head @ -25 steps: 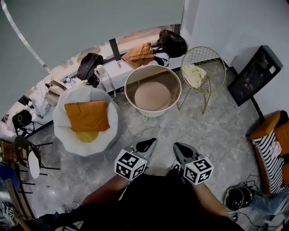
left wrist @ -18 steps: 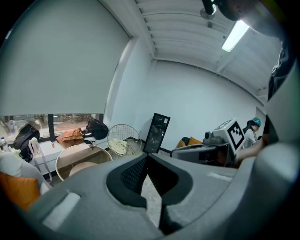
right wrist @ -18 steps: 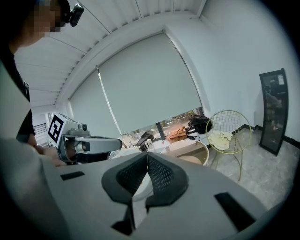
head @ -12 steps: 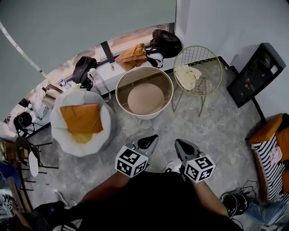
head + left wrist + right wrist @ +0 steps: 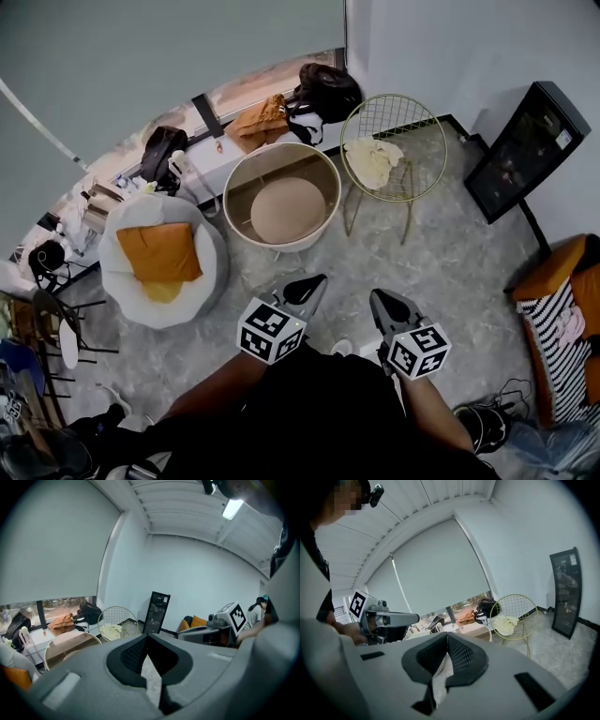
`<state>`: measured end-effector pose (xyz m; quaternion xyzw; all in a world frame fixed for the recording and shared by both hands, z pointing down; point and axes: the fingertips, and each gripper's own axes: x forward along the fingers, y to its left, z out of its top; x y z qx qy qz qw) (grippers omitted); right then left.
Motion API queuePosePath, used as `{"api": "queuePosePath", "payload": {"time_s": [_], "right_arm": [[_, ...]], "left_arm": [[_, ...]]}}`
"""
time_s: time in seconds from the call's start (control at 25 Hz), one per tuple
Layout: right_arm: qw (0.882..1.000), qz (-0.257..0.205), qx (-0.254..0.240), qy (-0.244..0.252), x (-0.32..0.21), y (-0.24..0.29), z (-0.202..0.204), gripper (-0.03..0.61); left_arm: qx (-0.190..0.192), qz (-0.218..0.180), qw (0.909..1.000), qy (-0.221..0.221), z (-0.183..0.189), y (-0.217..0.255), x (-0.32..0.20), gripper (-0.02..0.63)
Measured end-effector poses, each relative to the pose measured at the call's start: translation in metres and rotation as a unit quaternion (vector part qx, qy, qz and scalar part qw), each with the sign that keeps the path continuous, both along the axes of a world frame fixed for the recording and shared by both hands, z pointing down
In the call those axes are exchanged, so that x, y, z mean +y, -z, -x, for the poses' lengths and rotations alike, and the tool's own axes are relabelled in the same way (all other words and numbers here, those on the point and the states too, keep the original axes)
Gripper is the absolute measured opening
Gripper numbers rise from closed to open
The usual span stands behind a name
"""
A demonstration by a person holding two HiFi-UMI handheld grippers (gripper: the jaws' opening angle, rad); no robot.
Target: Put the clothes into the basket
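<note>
The round beige basket (image 5: 281,197) stands on the grey floor ahead of me, and no clothes show inside it. A cream garment (image 5: 372,161) lies on the seat of the gold wire chair (image 5: 394,141) just right of it. More orange cloth (image 5: 255,117) sits on the window ledge behind. My left gripper (image 5: 302,287) and right gripper (image 5: 388,306) are held side by side near my body, well short of the basket. Both are shut, with only pale floor showing below the pads. The left gripper view shows the basket (image 5: 65,639) and garment (image 5: 111,631); the right gripper view shows the garment (image 5: 505,623).
A white pouf chair with an orange cushion (image 5: 157,255) stands left of the basket. Black bags (image 5: 326,90) rest on the ledge. A black panel (image 5: 517,150) leans on the right wall, and a sofa with a striped cushion (image 5: 561,323) is at the right edge.
The basket, wire chair and pouf have slid leftward in the head view as I carried both grippers across the room. The jaws have stayed shut.
</note>
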<state>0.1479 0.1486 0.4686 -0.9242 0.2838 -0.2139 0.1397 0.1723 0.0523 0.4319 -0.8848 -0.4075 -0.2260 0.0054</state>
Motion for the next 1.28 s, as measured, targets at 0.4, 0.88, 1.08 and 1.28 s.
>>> {"api": "queuePosePath", "payload": {"time_s": [0.4,0.88,1.08,1.28], "right_arm": [[1.0,-0.002,-0.009,-0.02,0.033,-0.007,-0.018,0.015],[0.999,0.01,-0.023,-0.047,0.064,-0.012,-0.101,0.015],[0.999,0.016,-0.019,-0.039,0.06,-0.005,-0.166,0.015],[0.999,0.022,-0.01,-0.035,0.053,0.006,-0.23,0.015]], "left_arm": [[-0.005,-0.008,0.9996,-0.026,-0.024,-0.005,0.036,0.0],[-0.014,-0.001,0.9979,-0.064,-0.12,-0.011,0.078,0.0],[-0.017,0.0,0.998,-0.06,-0.181,-0.012,0.077,0.0],[-0.017,0.001,0.9982,-0.058,-0.24,-0.01,0.069,0.0]]}}
